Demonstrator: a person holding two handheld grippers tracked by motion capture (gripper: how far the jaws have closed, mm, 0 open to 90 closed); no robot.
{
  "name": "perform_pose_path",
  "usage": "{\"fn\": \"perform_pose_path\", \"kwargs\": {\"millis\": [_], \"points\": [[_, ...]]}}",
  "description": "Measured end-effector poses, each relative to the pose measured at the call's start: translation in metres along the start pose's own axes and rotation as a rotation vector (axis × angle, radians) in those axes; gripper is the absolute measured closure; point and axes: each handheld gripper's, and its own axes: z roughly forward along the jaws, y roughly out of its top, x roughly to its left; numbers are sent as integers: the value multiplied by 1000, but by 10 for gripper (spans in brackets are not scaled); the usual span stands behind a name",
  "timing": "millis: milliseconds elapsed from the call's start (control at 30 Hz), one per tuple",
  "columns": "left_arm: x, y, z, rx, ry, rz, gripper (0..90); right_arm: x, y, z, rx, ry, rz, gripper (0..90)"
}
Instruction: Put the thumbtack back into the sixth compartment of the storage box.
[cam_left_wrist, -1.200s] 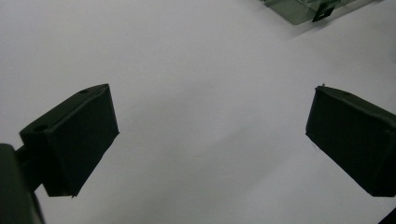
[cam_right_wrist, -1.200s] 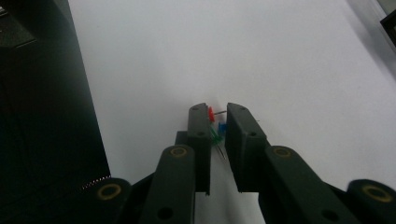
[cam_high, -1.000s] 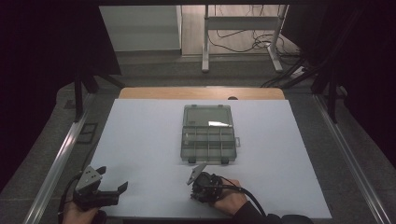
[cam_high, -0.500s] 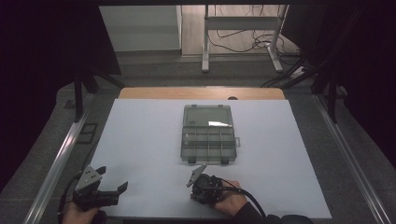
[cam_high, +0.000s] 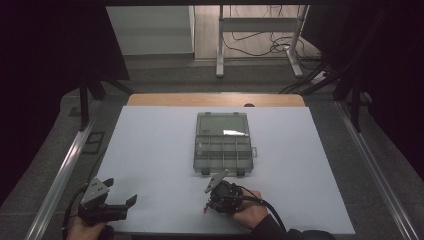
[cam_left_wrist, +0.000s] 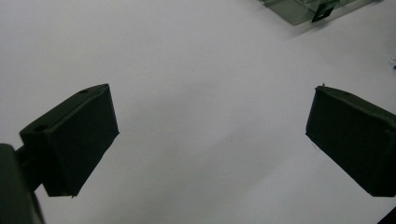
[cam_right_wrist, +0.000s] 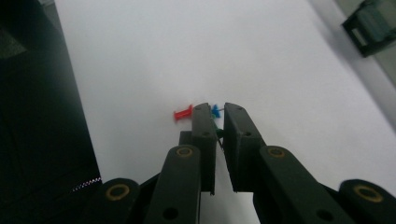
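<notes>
right gripper view | right gripper (cam_right_wrist: 219, 116) pinched on green pushpin (cam_right_wrist: 217, 133) (blue one (cam_right_wrist: 215, 110) touching) | we'd lift slowly | left gripper (cam_left_wrist: 210, 135) wide, empty

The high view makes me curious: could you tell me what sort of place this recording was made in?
Probably a lab or workshop set up for recording. A white table stands between metal rails, dark curtains hang at the sides, and loose cables lie on the floor beyond by a desk frame.
</notes>
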Motion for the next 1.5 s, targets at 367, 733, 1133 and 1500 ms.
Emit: {"fn": "perform_pose_path", "kwargs": {"millis": [367,733,1133,1500], "points": [[0,0,1,3,1,1,26,-15,1,-11,-48,-15,56,830],[0,0,1,4,0,1,27,-30,5,-19,-86,-40,91,830],[0,1,1,5,0,1,26,-46,11,-24,-110,-85,116,829],[1,1,1,5,-2,-2,26,-62,18,-27,-134,-111,140,828]]}}
